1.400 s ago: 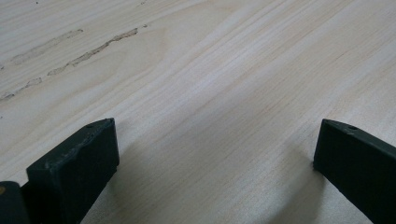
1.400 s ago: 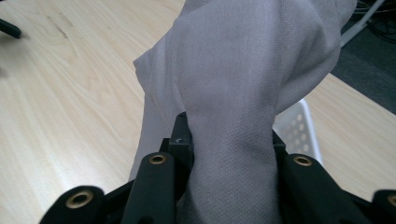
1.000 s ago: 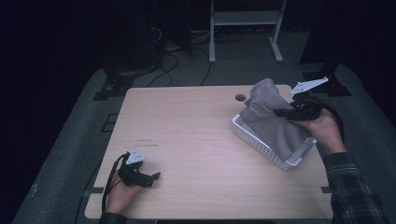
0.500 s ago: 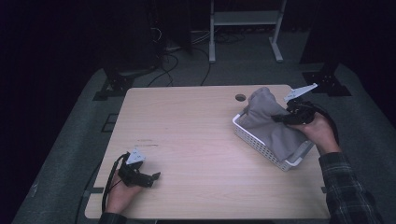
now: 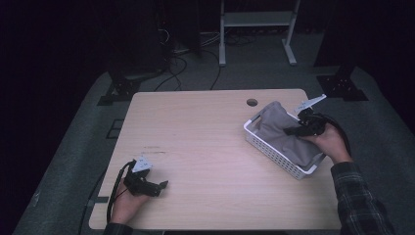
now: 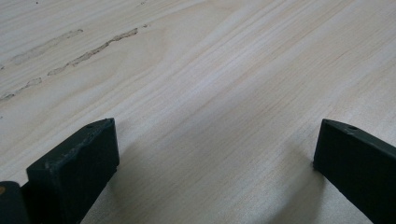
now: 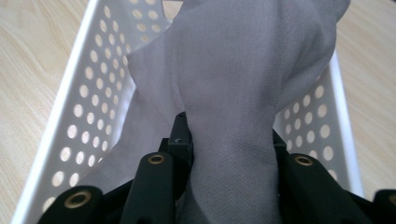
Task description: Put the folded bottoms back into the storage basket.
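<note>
- At the table's [image 5: 205,132] near left corner, the left gripper [image 5: 152,186] lies low on the wood in the person's left hand [image 5: 128,204]. Its own view shows the two black jaws standing wide apart with only bare wood grain between them. It holds nothing.
- The middle of the table is bare wood, so the two grippers are well apart.
- At the right side sits a white perforated basket [image 5: 274,152]. Its long axis runs diagonally, from the far end near the round cable hole [image 5: 252,102] towards the near right edge.
- A grey cloth [image 5: 284,132] lies along that same diagonal, mostly inside the basket, with its far end humped above the rim.
- The right gripper [image 5: 292,131] is over the basket, pointing leftward into the cloth. In its own view the cloth [image 7: 233,93] is pinched between the jaws, which are clamped on a thick fold, and it drapes forward and away from them into the basket [image 7: 88,93].
- The right hand [image 5: 330,142] is by far the nearer to the cloth. Settling the cloth probably means lowering it straight along the basket's length.
</note>
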The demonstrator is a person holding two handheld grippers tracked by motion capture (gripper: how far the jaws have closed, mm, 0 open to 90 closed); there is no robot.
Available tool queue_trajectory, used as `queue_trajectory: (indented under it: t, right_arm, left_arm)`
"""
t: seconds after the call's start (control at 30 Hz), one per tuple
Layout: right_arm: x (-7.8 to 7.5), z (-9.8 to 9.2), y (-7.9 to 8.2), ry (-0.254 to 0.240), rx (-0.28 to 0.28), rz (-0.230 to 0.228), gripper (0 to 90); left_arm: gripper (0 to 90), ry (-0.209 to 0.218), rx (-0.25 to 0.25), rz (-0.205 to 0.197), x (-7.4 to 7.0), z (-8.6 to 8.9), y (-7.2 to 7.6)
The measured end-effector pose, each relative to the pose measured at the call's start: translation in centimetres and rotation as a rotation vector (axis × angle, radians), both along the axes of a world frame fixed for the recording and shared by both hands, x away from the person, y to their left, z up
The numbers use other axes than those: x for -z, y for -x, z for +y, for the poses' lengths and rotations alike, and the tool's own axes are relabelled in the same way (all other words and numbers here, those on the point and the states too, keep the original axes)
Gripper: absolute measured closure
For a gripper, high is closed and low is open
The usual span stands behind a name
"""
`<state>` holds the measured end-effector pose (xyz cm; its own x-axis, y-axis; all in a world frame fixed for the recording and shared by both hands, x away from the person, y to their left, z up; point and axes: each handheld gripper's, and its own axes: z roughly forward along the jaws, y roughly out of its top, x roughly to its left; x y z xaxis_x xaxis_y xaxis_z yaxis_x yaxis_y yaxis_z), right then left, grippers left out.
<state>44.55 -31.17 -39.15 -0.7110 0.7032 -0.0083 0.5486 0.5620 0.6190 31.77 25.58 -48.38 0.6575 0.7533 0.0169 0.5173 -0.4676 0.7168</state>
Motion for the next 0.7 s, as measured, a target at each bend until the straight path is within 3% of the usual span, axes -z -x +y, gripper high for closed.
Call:
queue_trajectory:
  t: [0.2, 0.47, 0.7]
  right_arm:
    - [0.8, -0.3, -0.3, -0.007, 0.009, 0.033, 64.8]
    - [2.1, -0.2, -0.8, 0.026, 0.040, 0.061, 60.6]
    - [2.2, 0.0, -0.8, 0.043, 0.062, 0.044, 50.6]
  left_arm:
    - [0.0, 0.000, 0.000, 0.000, 0.0, 0.0, 0.0]
    - [0.0, 0.000, 0.002, 0.000, 0.0, 0.0, 0.0]
    - [0.0, 0.001, 0.004, 0.000, 0.0, 0.0, 0.0]
